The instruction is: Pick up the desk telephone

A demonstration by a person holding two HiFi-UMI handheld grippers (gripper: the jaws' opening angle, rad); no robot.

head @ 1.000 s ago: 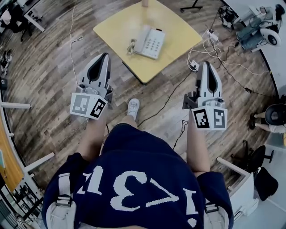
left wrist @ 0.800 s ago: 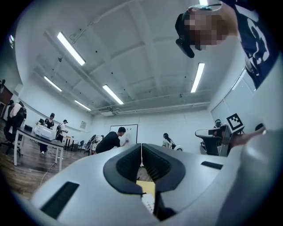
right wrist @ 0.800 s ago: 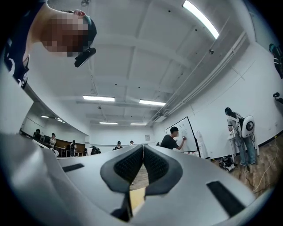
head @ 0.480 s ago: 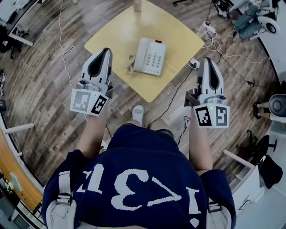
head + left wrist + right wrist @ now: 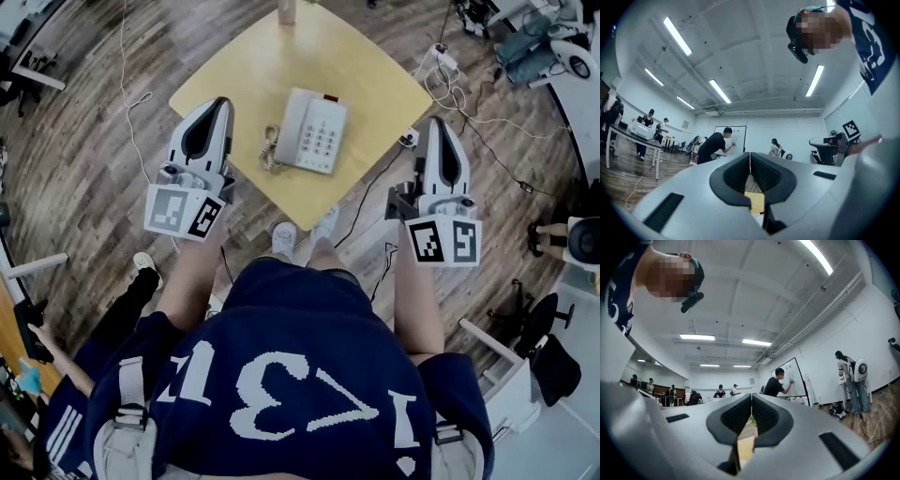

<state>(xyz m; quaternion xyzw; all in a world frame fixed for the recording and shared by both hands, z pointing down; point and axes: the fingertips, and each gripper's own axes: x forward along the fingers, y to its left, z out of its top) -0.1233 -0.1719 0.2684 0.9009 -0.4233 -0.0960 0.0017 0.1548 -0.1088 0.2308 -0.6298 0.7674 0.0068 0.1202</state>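
Observation:
A white desk telephone [image 5: 312, 130] with a coiled cord at its left side lies on a small yellow square table [image 5: 366, 70] in the head view. My left gripper [image 5: 222, 105] hangs shut and empty just off the table's left edge, left of the phone. My right gripper [image 5: 435, 127] is shut and empty to the right of the table's right corner. Both point a little upward, apart from the phone. In the left gripper view the gripper [image 5: 750, 155] shows its black pads together; the right gripper view shows the other gripper [image 5: 751, 396] the same. A sliver of yellow table shows below each.
Wooden floor surrounds the table. Cables and a power strip [image 5: 441, 66] lie on the floor at the right. A pale upright object [image 5: 287, 11] stands at the table's far corner. Desks and chairs line the room's edges. Another person [image 5: 94, 347] stands at my lower left. Several people are by a whiteboard [image 5: 733, 138].
The table and phone have come closer and lower in the head view as I stepped forward. Both grippers now flank the table. Another person has appeared at the lower left.

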